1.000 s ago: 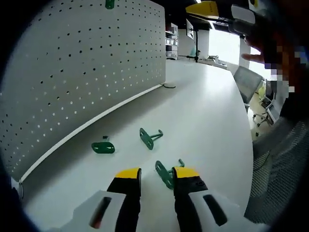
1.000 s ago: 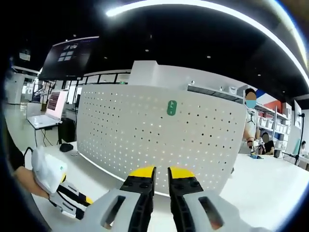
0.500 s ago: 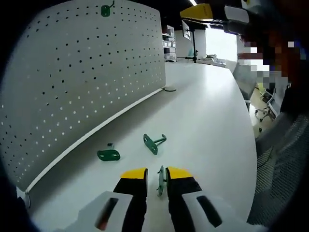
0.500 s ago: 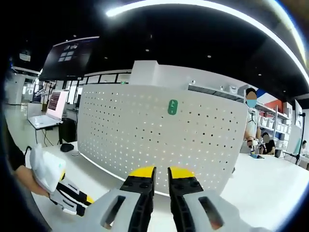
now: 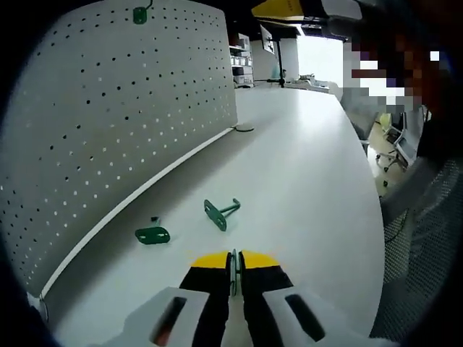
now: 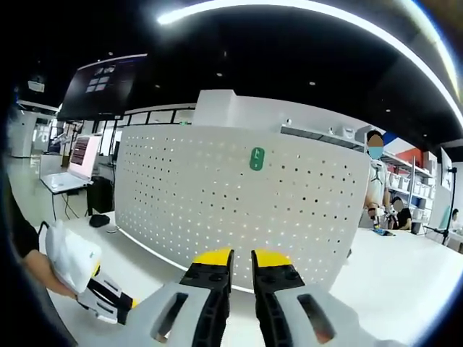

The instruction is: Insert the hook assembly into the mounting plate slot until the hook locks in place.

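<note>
Green hooks, left gripper view: two loose green hook assemblies lie on the white table [image 5: 311, 173], one [image 5: 219, 212] with its rod pointing up-right, the other [image 5: 153, 234] flat, nearer the board.
Left gripper [image 5: 233, 262]: yellow-tipped jaws drawn narrow, pinching a thin green hook plate [image 5: 231, 269] edge-on between them, low over the table.
Pegboard [image 5: 108, 108]: white perforated mounting plate standing upright along the table's left side; one green hook [image 5: 139, 14] already seated near its top edge.
Background: a person at the right edge; office chairs beyond the table.
Right gripper view, right gripper [image 6: 241, 259]: jaws a small gap apart, nothing between them, held up facing the pegboard [image 6: 239, 202].
Mounted hook [image 6: 256, 159]: green, high on the board, above the jaws.
Lower left: a hand on the white left gripper [image 6: 108, 293], down by the table.
Far right: people standing.
</note>
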Available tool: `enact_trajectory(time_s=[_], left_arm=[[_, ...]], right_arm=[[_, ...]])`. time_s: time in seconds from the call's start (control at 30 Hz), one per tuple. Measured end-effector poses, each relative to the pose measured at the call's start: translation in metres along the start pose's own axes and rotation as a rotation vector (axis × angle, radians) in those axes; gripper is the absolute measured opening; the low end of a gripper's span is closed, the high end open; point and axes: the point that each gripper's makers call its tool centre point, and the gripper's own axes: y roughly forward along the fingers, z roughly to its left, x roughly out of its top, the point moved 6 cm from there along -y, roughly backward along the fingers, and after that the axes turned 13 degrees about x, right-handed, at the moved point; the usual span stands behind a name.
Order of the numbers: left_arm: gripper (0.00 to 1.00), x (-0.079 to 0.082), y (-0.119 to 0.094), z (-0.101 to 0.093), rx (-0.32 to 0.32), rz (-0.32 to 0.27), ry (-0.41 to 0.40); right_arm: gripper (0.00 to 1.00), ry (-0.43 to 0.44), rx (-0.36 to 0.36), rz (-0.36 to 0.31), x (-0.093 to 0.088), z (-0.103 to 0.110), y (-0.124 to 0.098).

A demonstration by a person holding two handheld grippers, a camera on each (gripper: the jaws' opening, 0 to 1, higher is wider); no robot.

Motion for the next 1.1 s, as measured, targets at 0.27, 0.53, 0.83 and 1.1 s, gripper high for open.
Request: enact_trajectory(time_s=[0.27,0.53,0.83,1.1], left_arm=[[0.03,0.000,0.002,-0.001,-0.002,0.011,0.012],[0.02,-0.001,0.001,0.003,0.005,0.017,0.007],[0.02,0.002,-0.007,0.020,0.035,0.003,-0.052],[0.01,0.002,-0.015,0.034,0.055,-0.003,-0.114]], right_arm=[[0.08,0.000,-0.005,-0.001,0.000,-0.001,-0.001],[0.08,-0.005,0.000,-0.004,0.001,0.000,-0.001],[0.08,-0.013,0.017,-0.006,0.002,0.005,0.001],[0.08,-0.022,0.040,-0.002,0.002,0.010,0.002]])
